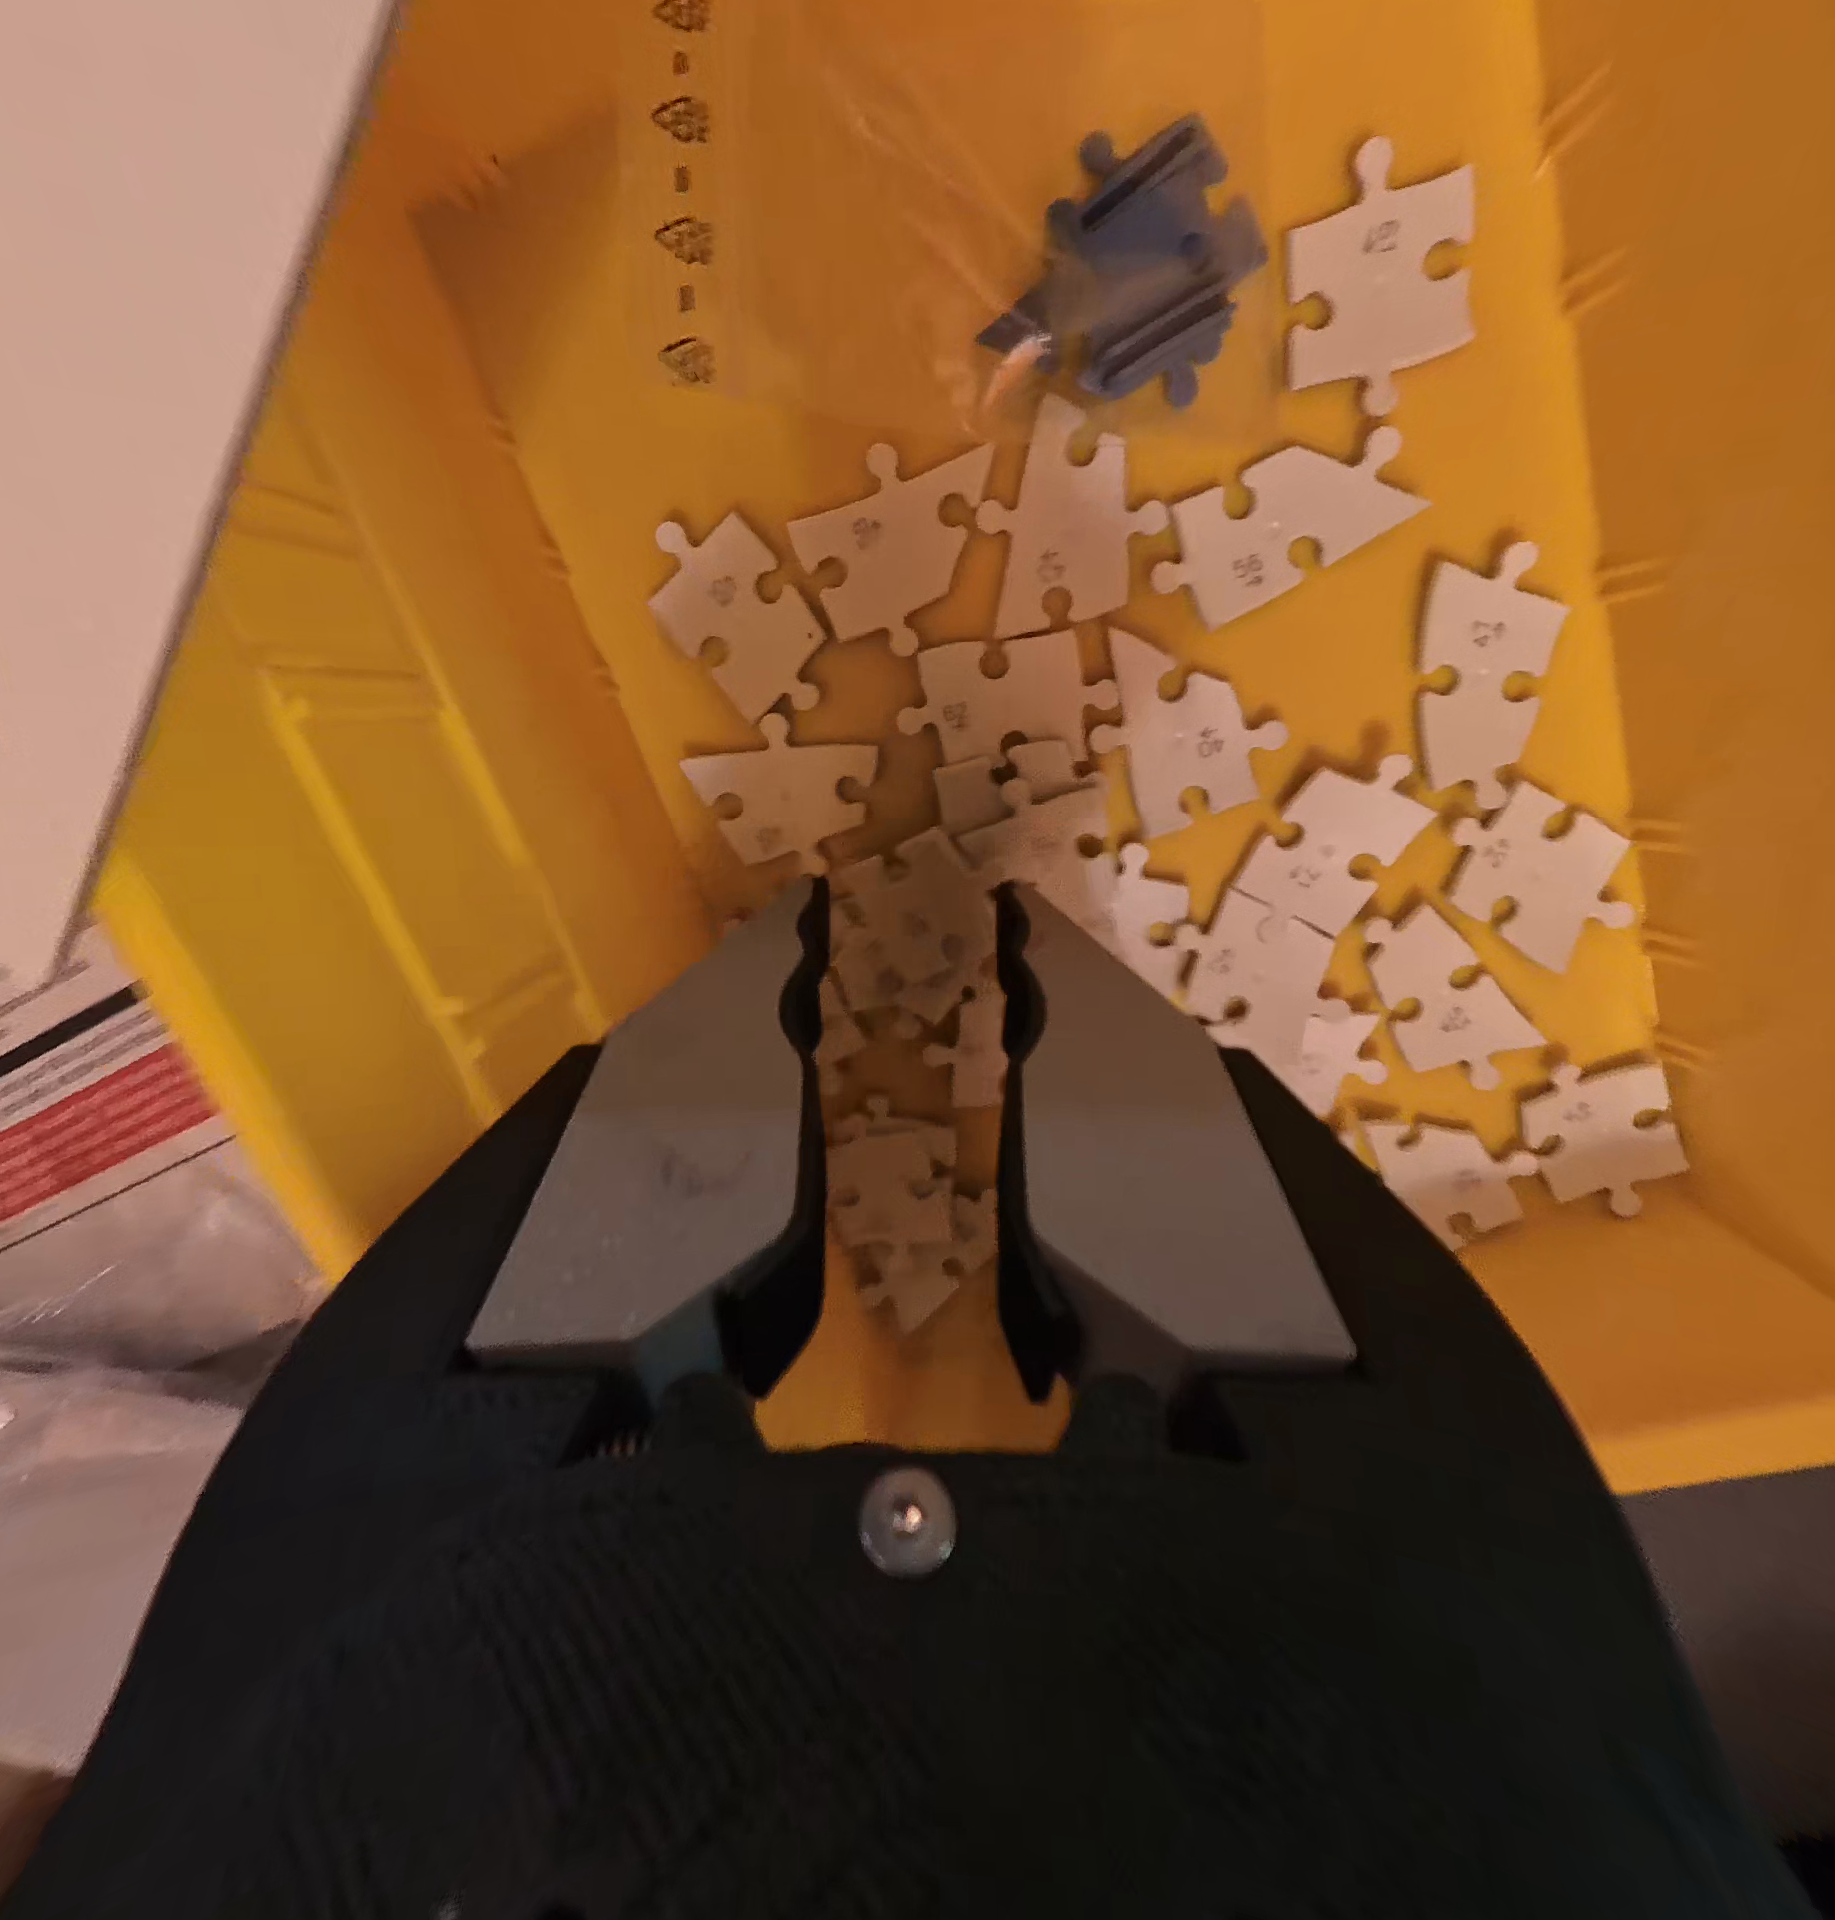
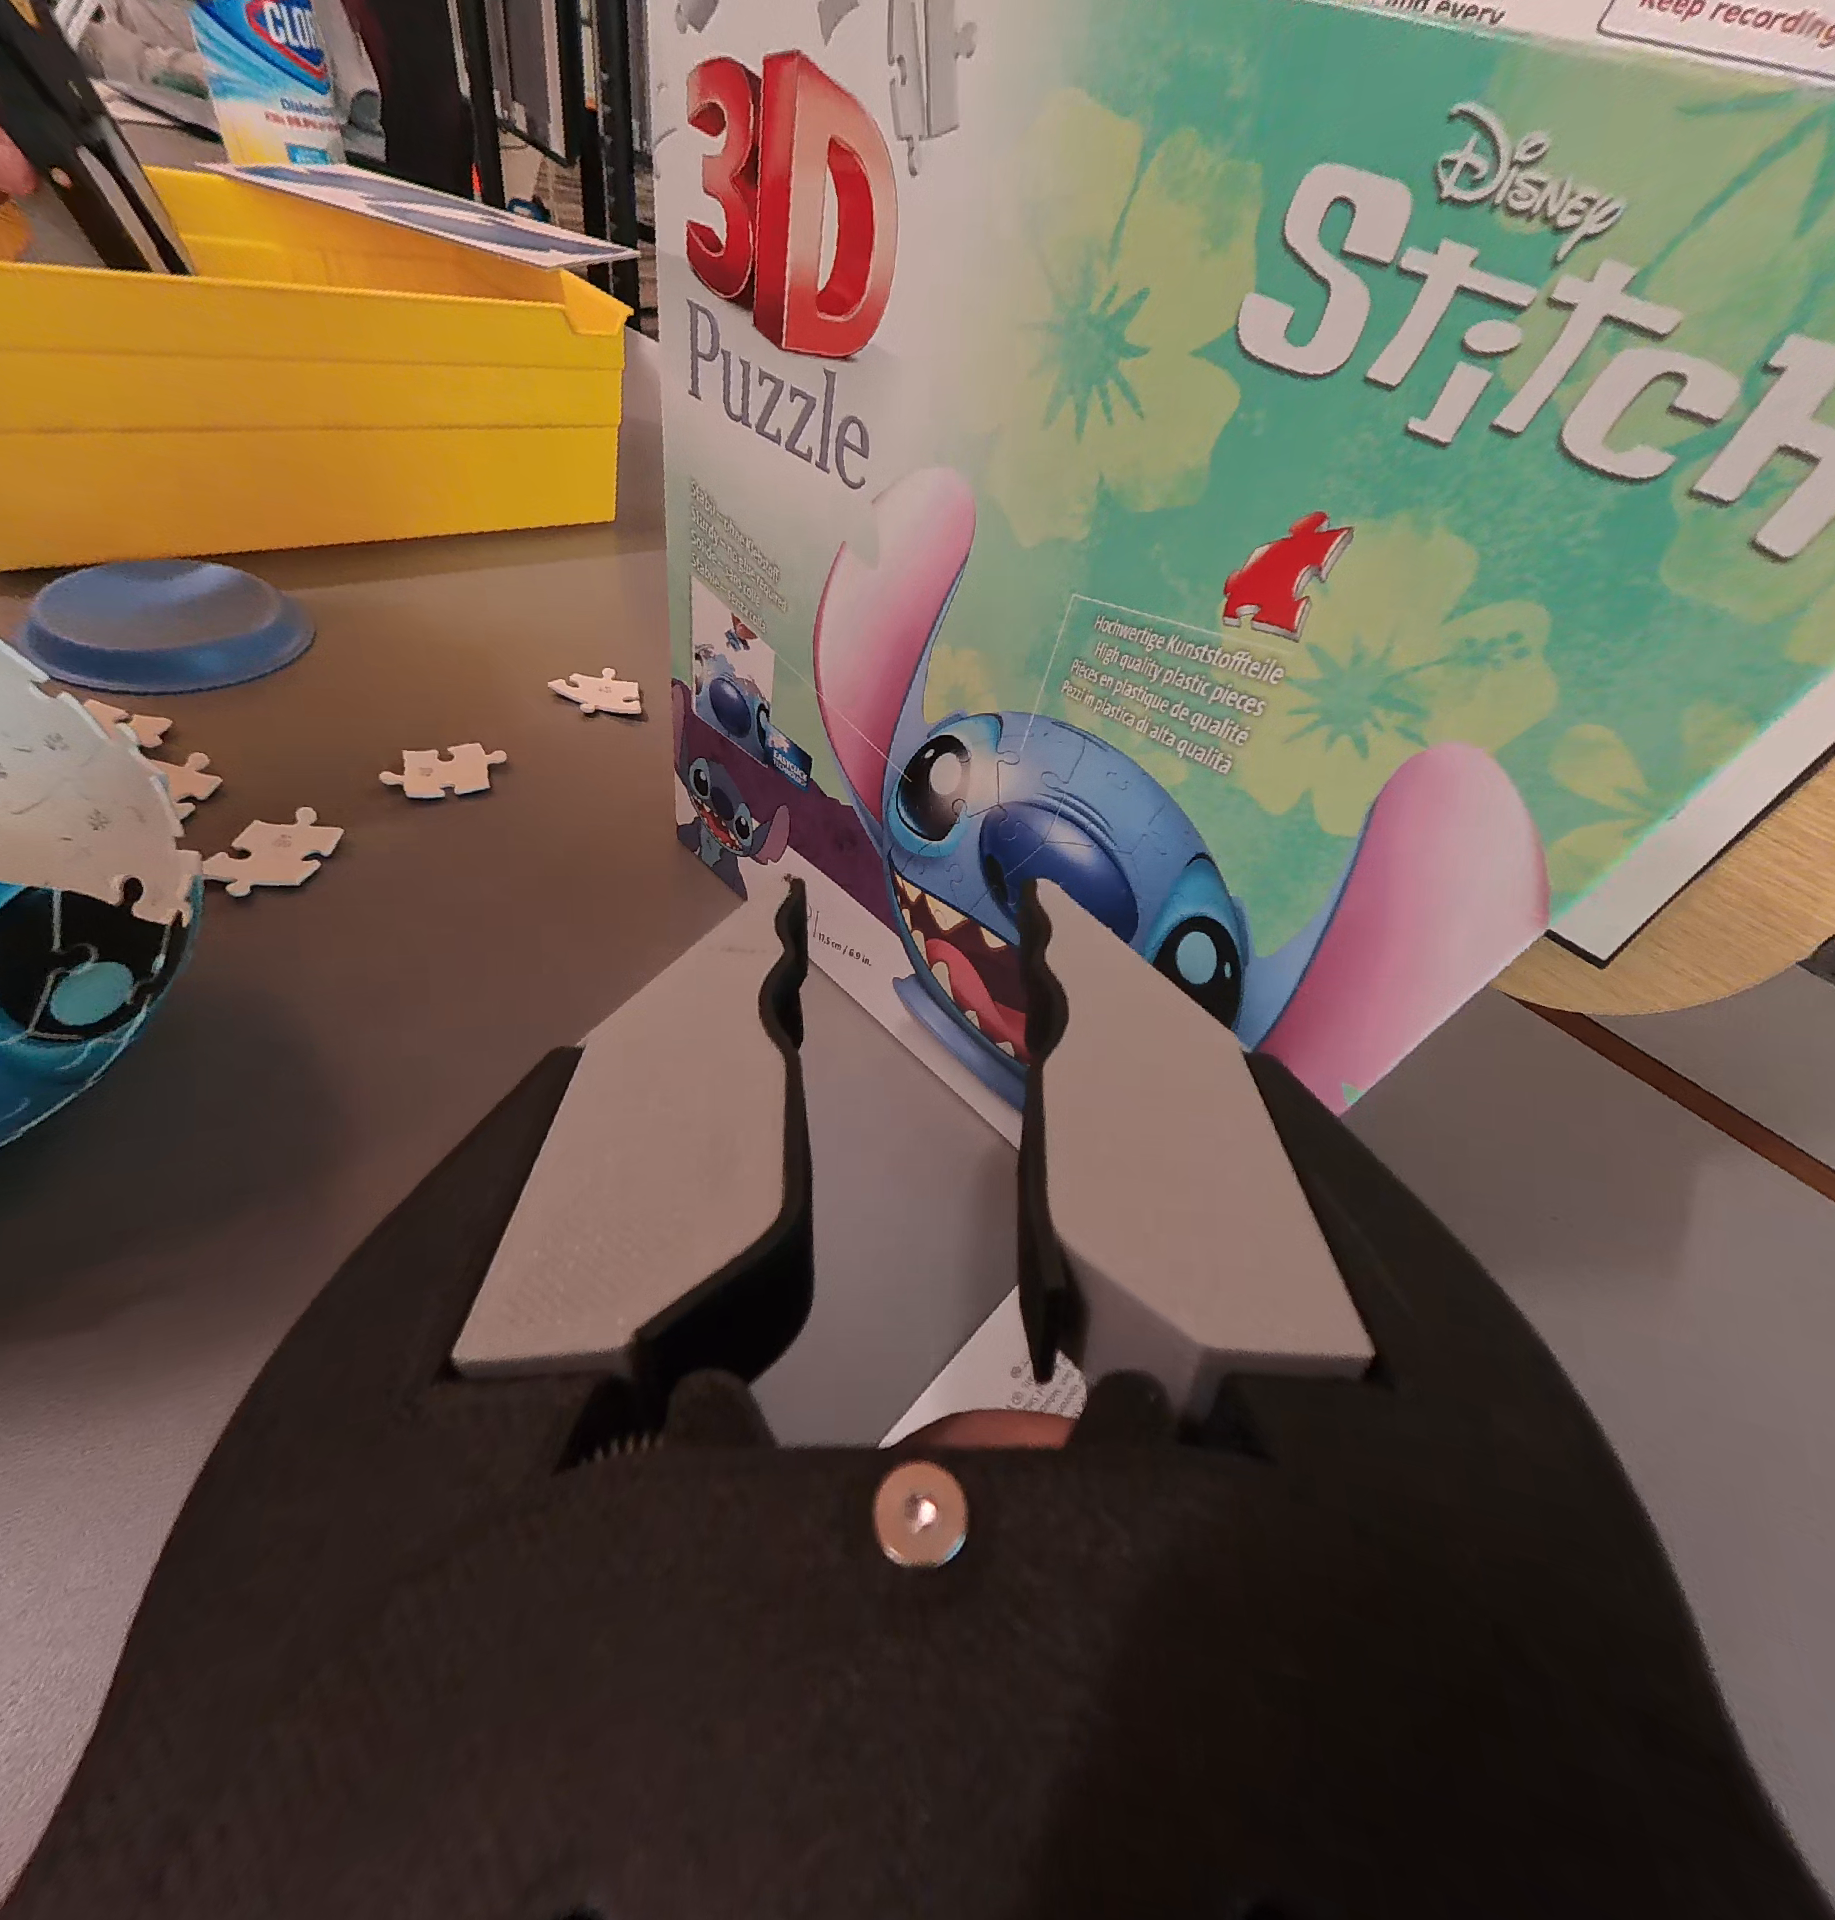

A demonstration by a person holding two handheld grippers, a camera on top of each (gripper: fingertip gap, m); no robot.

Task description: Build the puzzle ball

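The left tool point(image 1: 908, 899) reaches down into a yellow bin point(image 1: 1723, 623) with its jaws parted and nothing between them, its tips just above a heap of pale puzzle pieces point(image 1: 1058, 707) lying blank side up across the bin floor. Farther in, a small bluish-grey part point(image 1: 1141, 260) sits near the bin's far end, beside one more pale piece. Outside the bin's left wall a white box side point(image 1: 113, 364) rises. The right tool point(image 2: 908, 904) hovers over the grey desk point(image 2: 456, 935), released as well, gripping nothing, and points at the corner of the upright puzzle box point(image 2: 1256, 520) standing close in front of it. To the left, at the frame edge, the partly built puzzle ball point(image 2: 51, 914) rests on the desk, blue below, its open top rimmed with unfinished pale pieces. A few loose pieces point(image 2: 440, 771) lie scattered beyond it, then a blue round stand point(image 2: 170, 623), and behind that the yellow bin point(image 2: 289, 416), where the other tool dips inside.
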